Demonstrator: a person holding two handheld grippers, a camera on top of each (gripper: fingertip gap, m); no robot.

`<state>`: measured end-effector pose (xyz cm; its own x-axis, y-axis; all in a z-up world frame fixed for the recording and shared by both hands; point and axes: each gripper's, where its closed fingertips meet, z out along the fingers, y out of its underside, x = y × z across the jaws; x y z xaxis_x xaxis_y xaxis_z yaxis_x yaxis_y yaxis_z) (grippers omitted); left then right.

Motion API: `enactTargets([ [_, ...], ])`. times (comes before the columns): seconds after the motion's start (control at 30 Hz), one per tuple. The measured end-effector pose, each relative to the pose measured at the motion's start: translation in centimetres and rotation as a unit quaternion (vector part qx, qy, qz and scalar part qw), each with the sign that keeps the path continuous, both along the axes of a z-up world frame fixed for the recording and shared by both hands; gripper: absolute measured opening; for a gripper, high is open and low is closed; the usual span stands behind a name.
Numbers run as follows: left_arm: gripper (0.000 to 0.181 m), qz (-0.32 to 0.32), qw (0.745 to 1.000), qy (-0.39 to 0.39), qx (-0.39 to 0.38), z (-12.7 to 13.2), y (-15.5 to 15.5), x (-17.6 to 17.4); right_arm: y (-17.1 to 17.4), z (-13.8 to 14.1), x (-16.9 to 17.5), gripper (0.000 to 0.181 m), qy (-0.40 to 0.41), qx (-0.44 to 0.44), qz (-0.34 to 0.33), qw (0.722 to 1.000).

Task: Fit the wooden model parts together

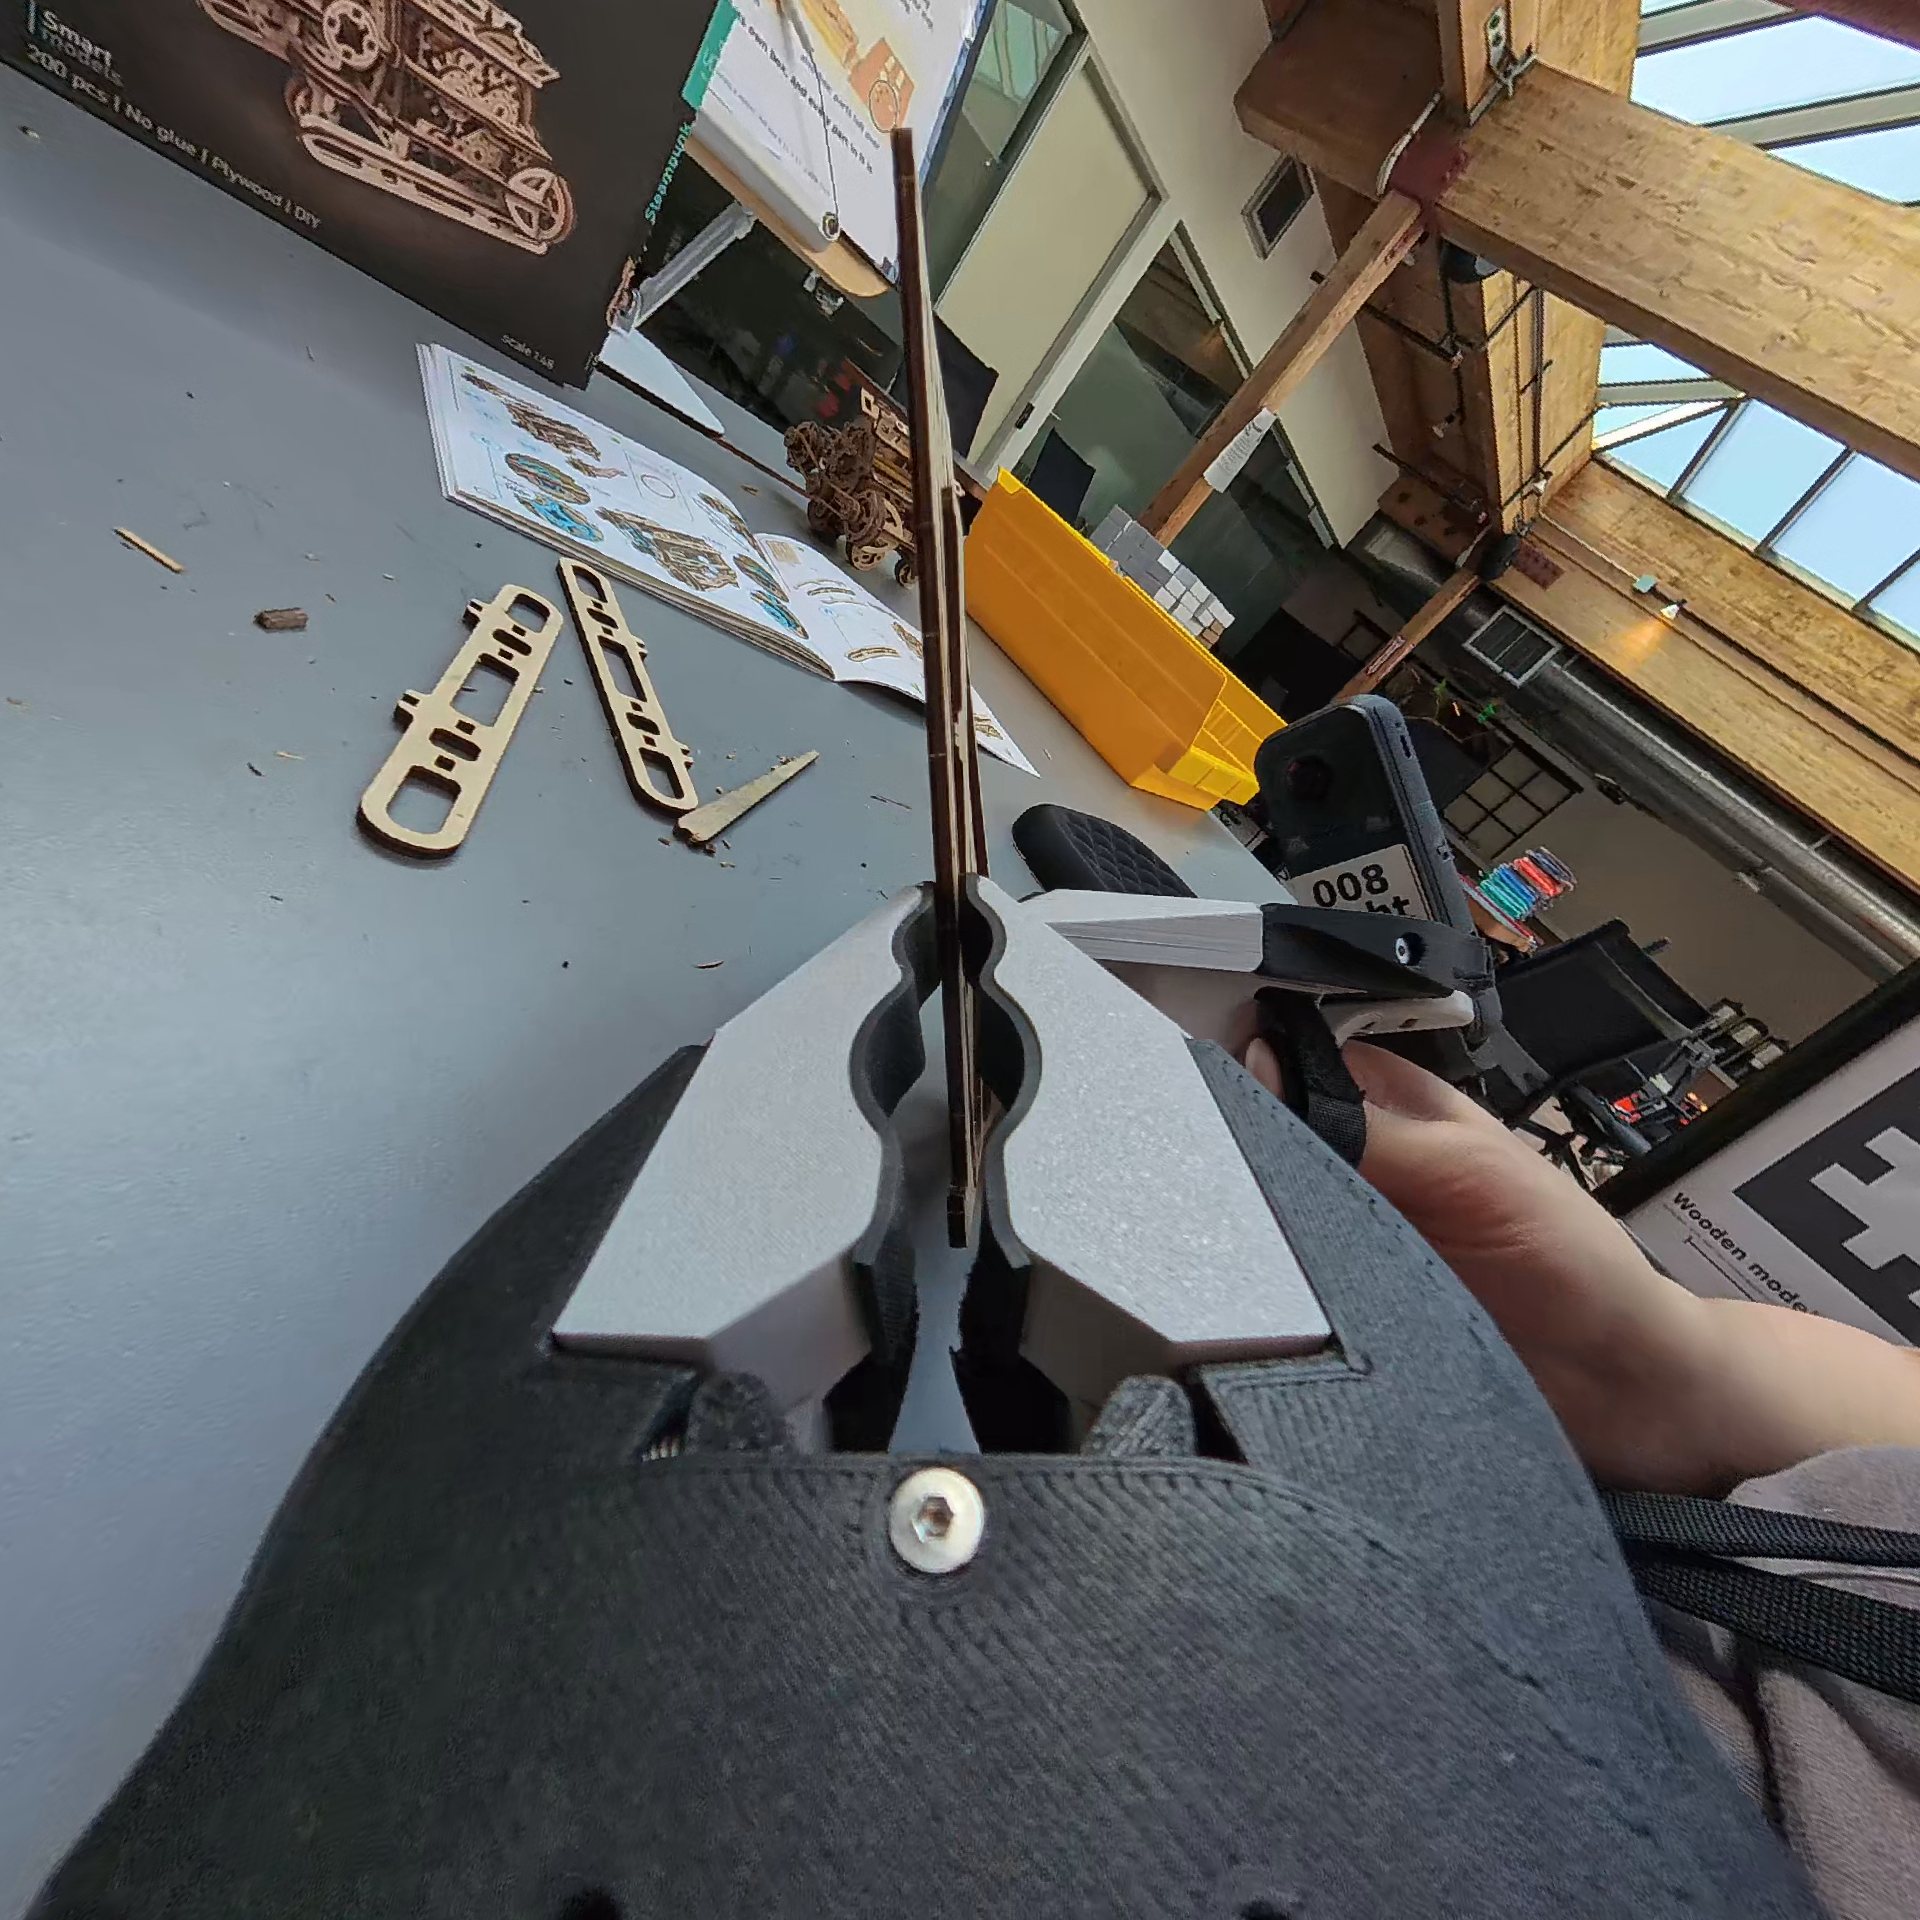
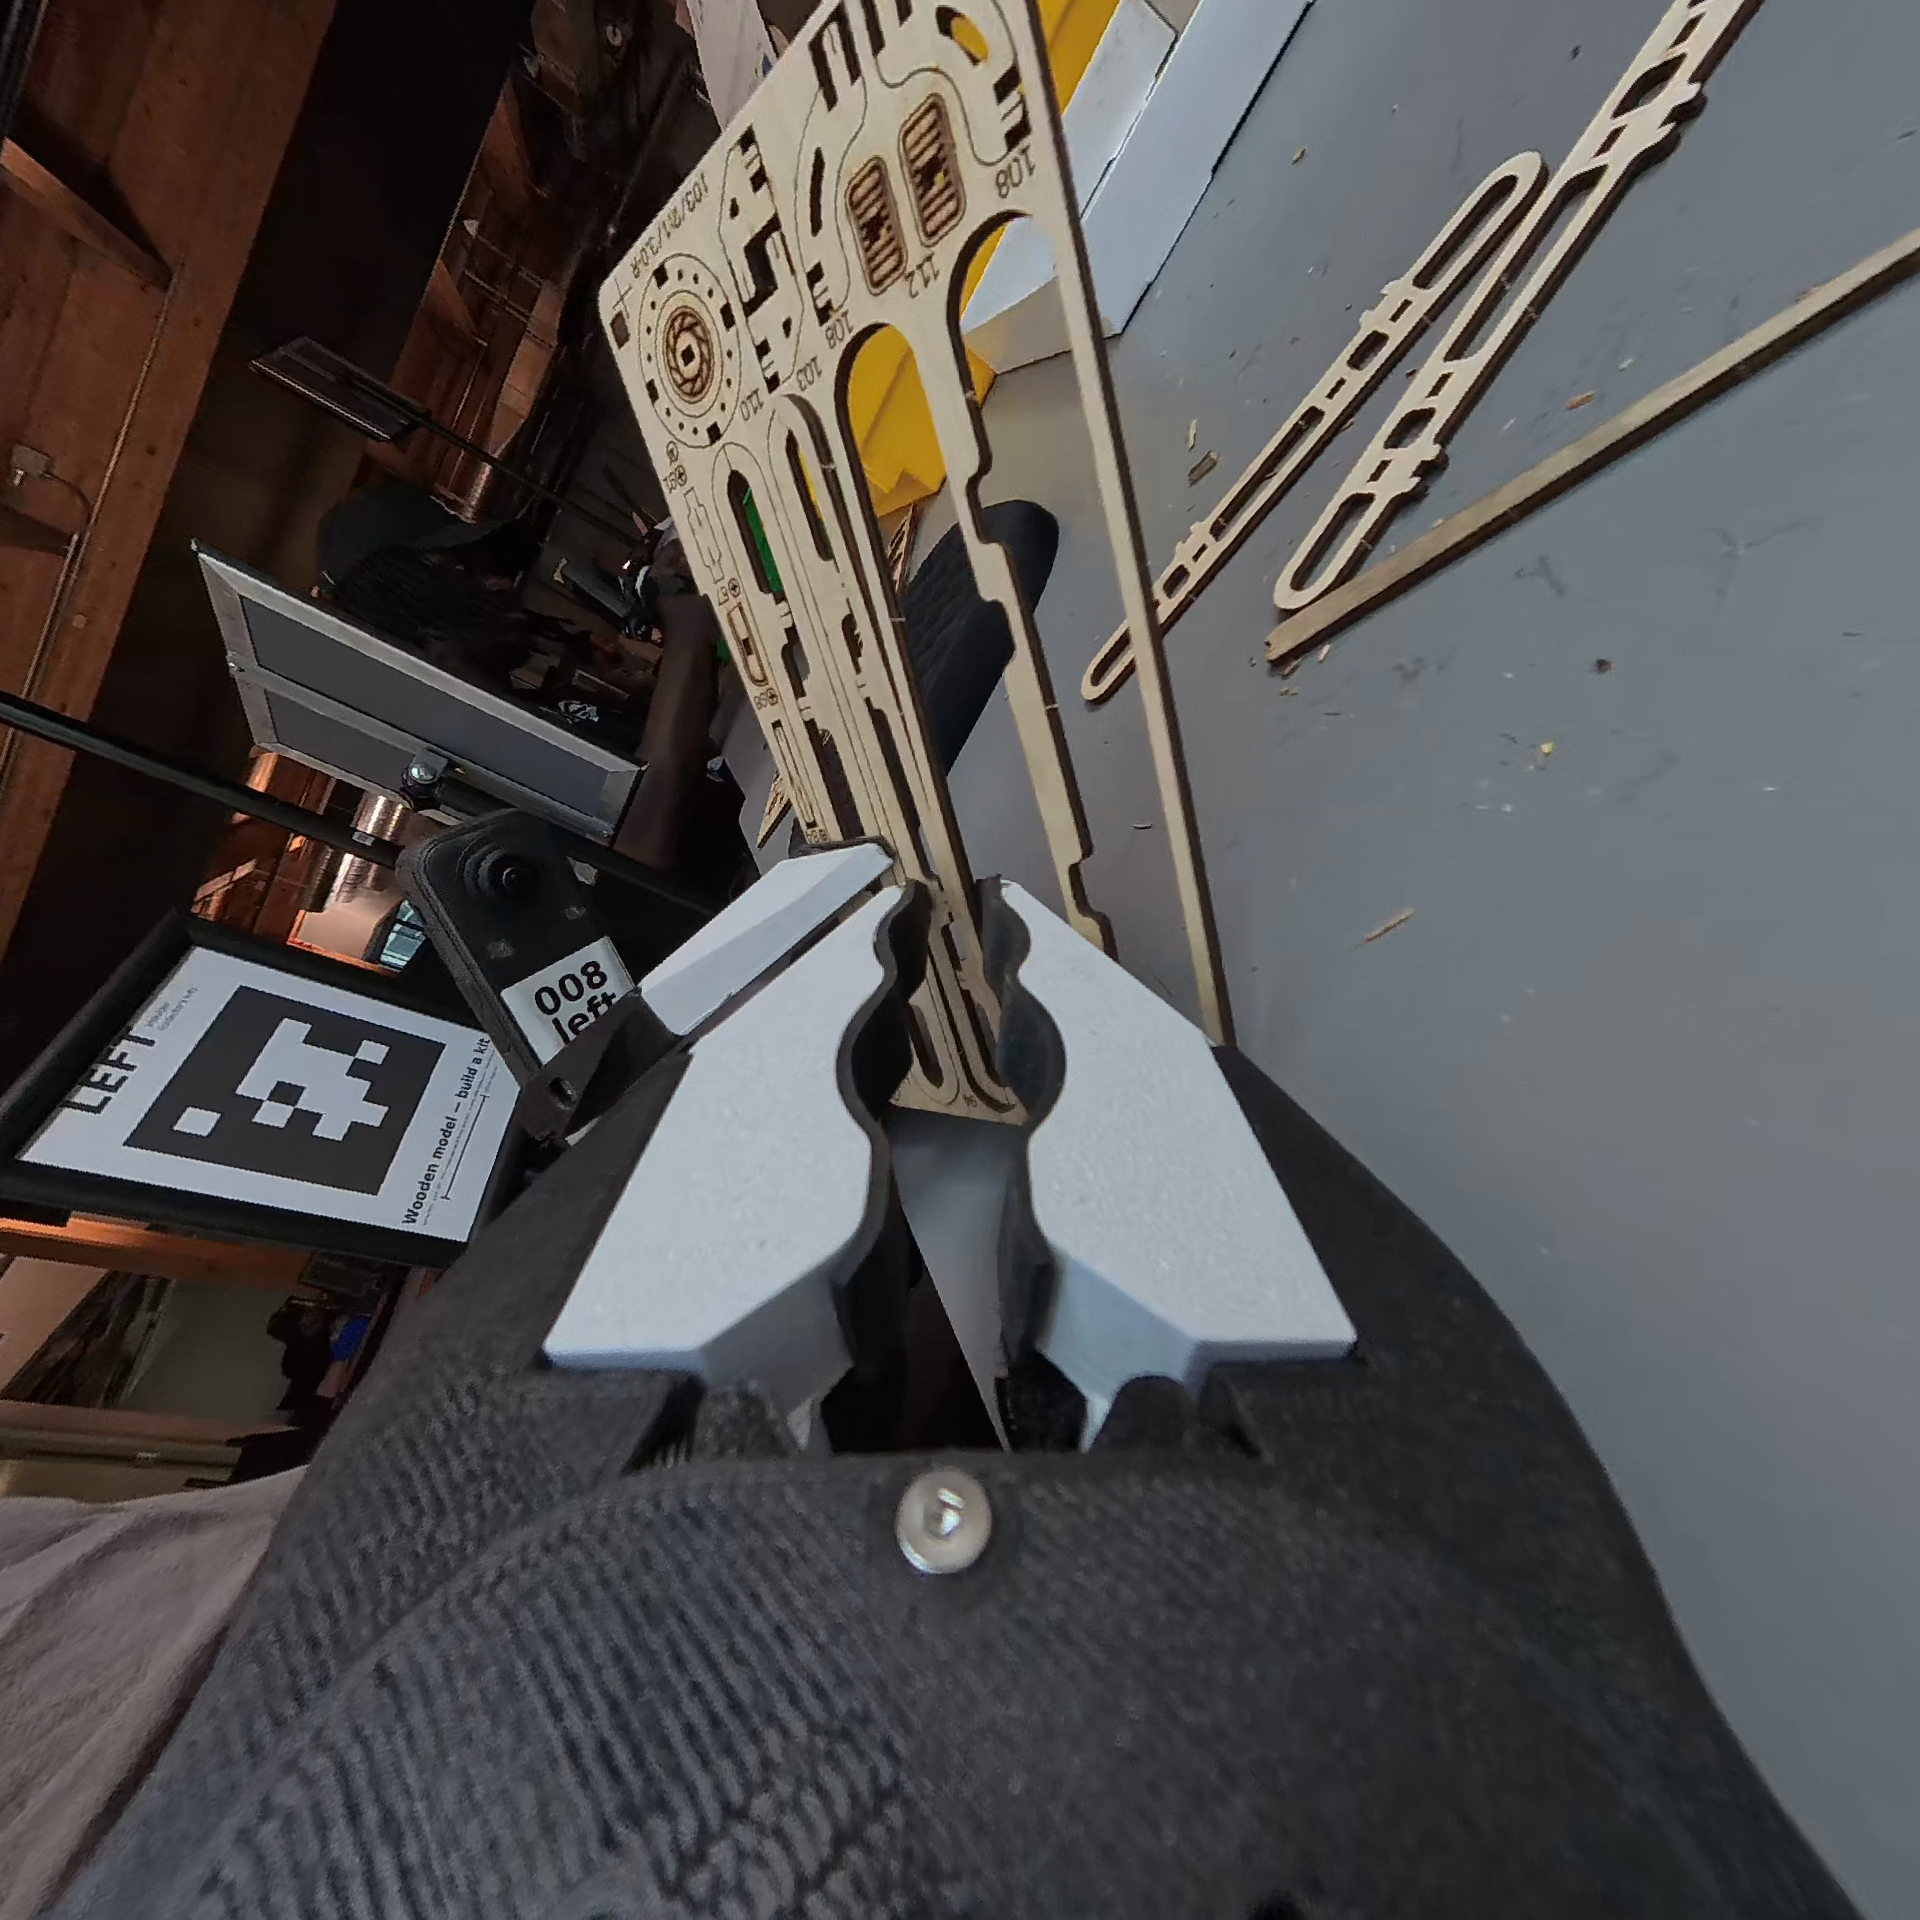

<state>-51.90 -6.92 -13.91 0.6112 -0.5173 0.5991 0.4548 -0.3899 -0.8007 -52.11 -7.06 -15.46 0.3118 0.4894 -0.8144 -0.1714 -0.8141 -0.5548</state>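
Note:
A thin laser-cut plywood sheet stands upright above the grey table, held by both grippers. In the left wrist view I see it edge-on (image 1: 932,520), and my left gripper (image 1: 956,896) is shut on its lower end. In the right wrist view its pale face (image 2: 899,197) shows cut-out outlines and empty holes, and my right gripper (image 2: 951,896) is shut on its bottom edge. The two grippers meet at the sheet from opposite sides. Two loose slotted wooden strips (image 1: 457,717) (image 1: 623,686) lie flat on the table to the left; they also show in the right wrist view (image 2: 1226,551) (image 2: 1382,488).
An open instruction booklet (image 1: 623,509), the dark kit box (image 1: 364,125), a small assembled wooden model (image 1: 852,488) and a yellow bin (image 1: 1091,634) stand behind. A long thin wooden strip (image 2: 1590,447) and a wooden sliver (image 1: 748,795) lie near the parts. A hand (image 1: 1507,1247) holds the right gripper. My left and right fingertips are right by each other.

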Motion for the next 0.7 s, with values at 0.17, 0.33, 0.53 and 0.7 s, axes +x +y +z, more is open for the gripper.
enactTargets([
  [0.17,0.0,0.012,1.0,0.012,0.0,-0.2,0.1,-0.2,0.2,-0.2,-0.1,0.008,-0.008,-0.001,-0.005,1.0],
  [0.33,0.0,0.004,1.0,-0.027,-0.001,0.4,0.2,-0.3,0.2,0.4,-0.2,0.006,0.023,-0.019,0.011,0.999],
  [0.53,0.0,-0.036,0.998,-0.043,-0.015,0.3,-0.1,0.2,-0.5,0.2,0.3,0.008,-0.058,0.035,0.07,0.995],
  [0.7,0.0,-0.044,0.999,-0.028,-0.016,0.2,-0.2,0.4,-1.2,0.1,0.4,0.014,-0.086,0.036,0.133,0.987],
])
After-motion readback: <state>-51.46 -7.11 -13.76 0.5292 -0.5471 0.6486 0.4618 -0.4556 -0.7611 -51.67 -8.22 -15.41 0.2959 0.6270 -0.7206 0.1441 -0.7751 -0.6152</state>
